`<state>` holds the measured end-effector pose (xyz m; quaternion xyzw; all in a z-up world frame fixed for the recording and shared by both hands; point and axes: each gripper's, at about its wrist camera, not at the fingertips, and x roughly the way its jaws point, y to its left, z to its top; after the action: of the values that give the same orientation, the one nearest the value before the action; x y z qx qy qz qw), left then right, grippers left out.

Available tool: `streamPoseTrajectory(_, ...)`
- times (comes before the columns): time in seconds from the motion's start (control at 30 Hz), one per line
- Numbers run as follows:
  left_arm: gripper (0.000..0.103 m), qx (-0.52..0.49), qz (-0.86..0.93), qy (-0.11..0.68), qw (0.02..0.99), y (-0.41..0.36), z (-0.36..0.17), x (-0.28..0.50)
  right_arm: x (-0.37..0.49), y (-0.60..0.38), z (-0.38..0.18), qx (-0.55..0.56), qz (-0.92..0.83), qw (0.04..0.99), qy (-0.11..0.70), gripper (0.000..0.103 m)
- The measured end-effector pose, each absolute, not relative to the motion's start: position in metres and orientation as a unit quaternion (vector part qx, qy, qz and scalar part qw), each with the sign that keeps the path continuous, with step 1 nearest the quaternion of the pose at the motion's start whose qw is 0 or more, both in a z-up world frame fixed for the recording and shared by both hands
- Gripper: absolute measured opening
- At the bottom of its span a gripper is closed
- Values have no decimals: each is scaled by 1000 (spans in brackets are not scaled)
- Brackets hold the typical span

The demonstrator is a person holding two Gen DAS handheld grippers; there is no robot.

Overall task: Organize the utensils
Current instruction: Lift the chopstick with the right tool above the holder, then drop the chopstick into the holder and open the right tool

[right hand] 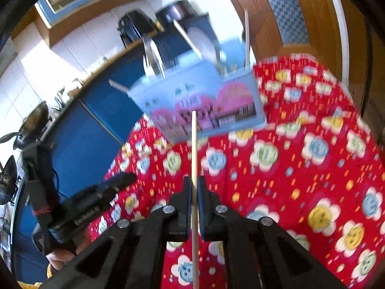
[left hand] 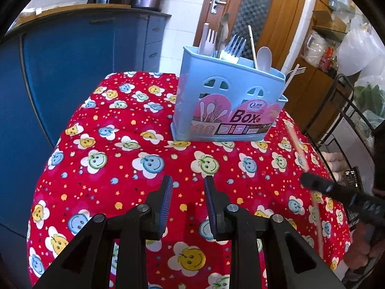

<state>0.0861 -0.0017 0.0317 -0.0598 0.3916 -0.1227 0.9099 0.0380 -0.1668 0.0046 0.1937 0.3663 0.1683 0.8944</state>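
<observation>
A light blue utensil box (left hand: 228, 101) stands at the far side of a table under a red smiley-flower cloth (left hand: 115, 149). It holds forks, a spoon and a chopstick. My left gripper (left hand: 188, 192) hovers over the near part of the cloth, open, with nothing between its blue pads. My right gripper (right hand: 194, 180) is shut on a thin pale chopstick (right hand: 194, 149), which points up toward the box (right hand: 204, 103). In the left wrist view the right gripper (left hand: 306, 177) comes in from the right with the blurred chopstick (left hand: 298, 149). The left gripper (right hand: 125, 179) shows at the lower left of the right wrist view.
Blue cabinets (left hand: 72, 72) stand behind and left of the table. A black wire rack (left hand: 353, 125) sits close to the right edge. A wooden door (left hand: 252, 12) is behind the box. A fork (left hand: 297, 71) sticks out by the box's right end.
</observation>
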Motion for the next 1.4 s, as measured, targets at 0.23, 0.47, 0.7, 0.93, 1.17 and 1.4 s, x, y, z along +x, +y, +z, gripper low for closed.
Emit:
streamPoseTrajectory(0.23, 27, -61, -123, 388, 911, -9, 35, 92, 55, -178, 36, 185, 144, 926, 294, 6)
streamPoseTrajectory(0.47, 27, -64, -130, 382, 913, -14, 36, 97, 83, -196, 51, 186, 130, 940, 255, 6)
streamPoseTrajectory(0.7, 27, -67, -125, 383, 913, -17, 35, 112, 115, -204, 58, 180, 113, 954, 211, 6)
streamPoseTrajectory(0.93, 27, -69, -121, 388, 911, -19, 29, 126, 148, -202, 71, 161, 106, 967, 165, 6)
streamPoseTrajectory(1.17, 27, -72, -122, 395, 908, -19, 21, 134, 177, -193, 79, 123, 83, 981, 122, 6)
streamPoseTrajectory(1.4, 27, -76, -119, 395, 908, -16, 17, 140, 195, -190, 74, 120, 70, 985, 101, 6)
